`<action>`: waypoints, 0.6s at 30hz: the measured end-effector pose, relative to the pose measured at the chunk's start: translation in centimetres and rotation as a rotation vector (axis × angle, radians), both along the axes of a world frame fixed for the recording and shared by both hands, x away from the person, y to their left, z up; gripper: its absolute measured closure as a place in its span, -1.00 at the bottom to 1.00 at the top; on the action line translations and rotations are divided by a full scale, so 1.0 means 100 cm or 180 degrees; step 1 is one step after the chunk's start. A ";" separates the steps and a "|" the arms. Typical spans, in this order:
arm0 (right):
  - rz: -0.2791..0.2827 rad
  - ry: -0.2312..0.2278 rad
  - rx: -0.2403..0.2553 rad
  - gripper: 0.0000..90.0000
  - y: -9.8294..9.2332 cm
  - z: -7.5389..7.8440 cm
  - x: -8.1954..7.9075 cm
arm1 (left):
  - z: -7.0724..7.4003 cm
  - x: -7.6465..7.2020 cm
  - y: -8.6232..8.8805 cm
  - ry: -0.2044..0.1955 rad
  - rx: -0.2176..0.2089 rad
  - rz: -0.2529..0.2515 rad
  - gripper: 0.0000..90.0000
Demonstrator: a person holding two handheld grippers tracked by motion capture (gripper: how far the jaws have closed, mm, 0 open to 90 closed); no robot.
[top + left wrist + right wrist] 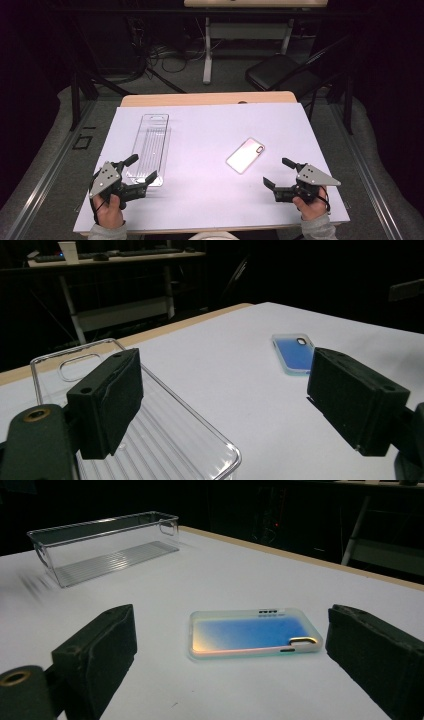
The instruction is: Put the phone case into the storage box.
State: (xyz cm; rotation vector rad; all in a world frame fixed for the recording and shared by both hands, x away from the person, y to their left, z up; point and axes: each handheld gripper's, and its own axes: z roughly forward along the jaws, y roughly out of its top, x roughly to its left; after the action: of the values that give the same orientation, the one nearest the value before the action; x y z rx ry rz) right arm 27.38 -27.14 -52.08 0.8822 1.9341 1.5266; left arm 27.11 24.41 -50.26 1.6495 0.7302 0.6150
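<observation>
High view, near edge first: left gripper point(141, 172) with jaws wide apart, holding nothing, straddling the near end of the clear tray point(152, 145); right gripper point(277, 173) likewise wide open and empty. Farther in, phone case point(245, 155) lying flat, bare white table point(200, 200) all around. No legible writing.

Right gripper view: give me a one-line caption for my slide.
Open right gripper faces a phone case lying flat on the white table, clear plastic bin standing behind.
</observation>
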 end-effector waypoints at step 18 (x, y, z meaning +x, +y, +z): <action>-0.0142 0.0226 0.0013 -1.00 0.005 0.009 0.009 | 0.001 0.005 -0.006 0.0097 0.0079 -0.0038 -0.81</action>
State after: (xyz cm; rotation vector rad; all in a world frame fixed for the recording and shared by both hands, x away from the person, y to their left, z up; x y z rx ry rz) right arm 28.27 -26.63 -51.15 0.9873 1.9483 1.4926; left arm 27.56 23.77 -50.12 1.6881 0.7370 0.5938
